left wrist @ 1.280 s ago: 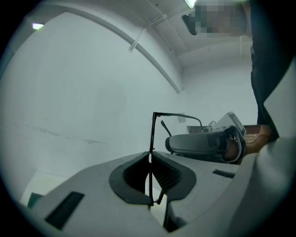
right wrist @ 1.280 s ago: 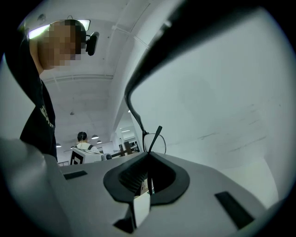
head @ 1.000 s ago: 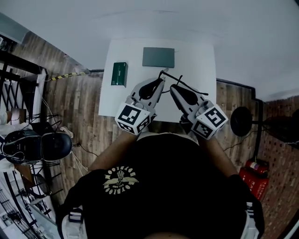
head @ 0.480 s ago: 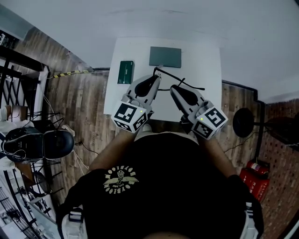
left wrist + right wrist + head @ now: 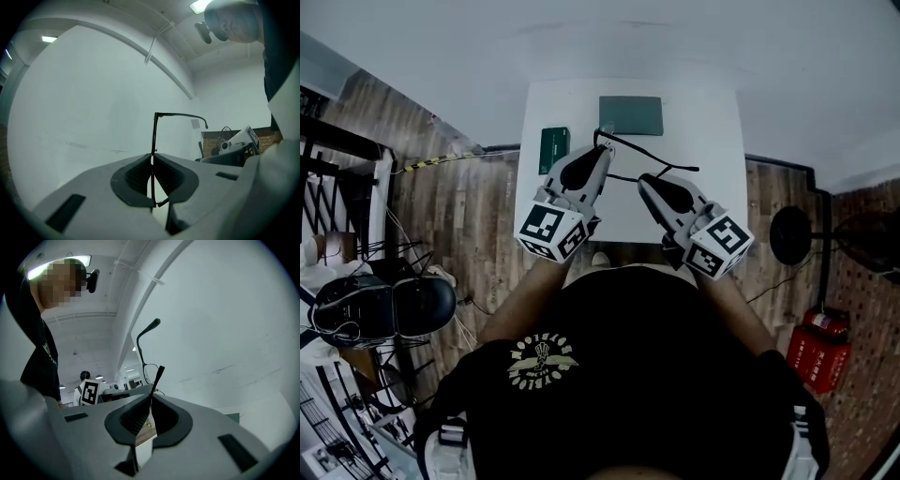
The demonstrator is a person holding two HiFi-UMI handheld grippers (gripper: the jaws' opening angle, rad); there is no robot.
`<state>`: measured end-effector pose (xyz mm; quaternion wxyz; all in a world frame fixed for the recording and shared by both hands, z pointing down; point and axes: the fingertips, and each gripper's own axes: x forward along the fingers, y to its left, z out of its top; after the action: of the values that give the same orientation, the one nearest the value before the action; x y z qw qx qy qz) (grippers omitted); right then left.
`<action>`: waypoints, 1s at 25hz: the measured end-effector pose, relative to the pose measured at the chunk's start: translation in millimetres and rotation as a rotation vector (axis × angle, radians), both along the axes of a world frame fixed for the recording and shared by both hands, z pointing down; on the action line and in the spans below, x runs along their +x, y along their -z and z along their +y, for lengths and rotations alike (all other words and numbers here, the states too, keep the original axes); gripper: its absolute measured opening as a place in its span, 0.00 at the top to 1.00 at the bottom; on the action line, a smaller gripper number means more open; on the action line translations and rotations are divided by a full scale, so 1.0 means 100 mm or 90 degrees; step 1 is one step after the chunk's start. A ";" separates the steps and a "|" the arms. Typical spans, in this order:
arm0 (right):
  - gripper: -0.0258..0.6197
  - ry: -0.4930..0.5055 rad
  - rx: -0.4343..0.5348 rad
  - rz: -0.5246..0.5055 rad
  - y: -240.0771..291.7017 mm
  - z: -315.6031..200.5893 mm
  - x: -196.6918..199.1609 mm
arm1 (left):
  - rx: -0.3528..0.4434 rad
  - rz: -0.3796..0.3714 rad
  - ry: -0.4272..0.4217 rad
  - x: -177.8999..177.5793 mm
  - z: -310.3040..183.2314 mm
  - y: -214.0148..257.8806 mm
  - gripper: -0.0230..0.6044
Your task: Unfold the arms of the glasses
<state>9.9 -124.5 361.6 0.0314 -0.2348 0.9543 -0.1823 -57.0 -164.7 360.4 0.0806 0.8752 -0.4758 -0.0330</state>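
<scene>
Two grippers meet above the white table (image 5: 717, 122), and you hold the glasses (image 5: 656, 155) in the air between them. Your left gripper (image 5: 602, 155) is clamped on one thin black bar of the frame, while your right gripper (image 5: 643, 180) pinches an arm. Seen from the head view, the glasses' long axis runs left to right across the table, slanting toward you at the right. The left gripper view alone shows the bar rising, then bending sharply right. The right gripper view alone shows a lens rim (image 5: 149, 372) and a hooked arm tip (image 5: 154, 323).
</scene>
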 end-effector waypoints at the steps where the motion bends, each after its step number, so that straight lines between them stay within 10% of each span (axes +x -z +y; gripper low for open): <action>1: 0.94 -0.002 -0.001 0.002 -0.01 0.00 -0.02 | 0.003 0.001 0.000 -0.03 -0.01 0.02 0.93; 25: 0.94 -0.057 -0.041 0.028 -0.45 0.00 -0.59 | 0.006 0.044 -0.040 -0.77 -0.27 0.07 0.93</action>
<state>-49.4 -124.9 406.9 0.0113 -0.2820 0.9370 -0.2060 -134.2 -191.7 353.4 0.0939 0.8886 -0.4446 -0.0629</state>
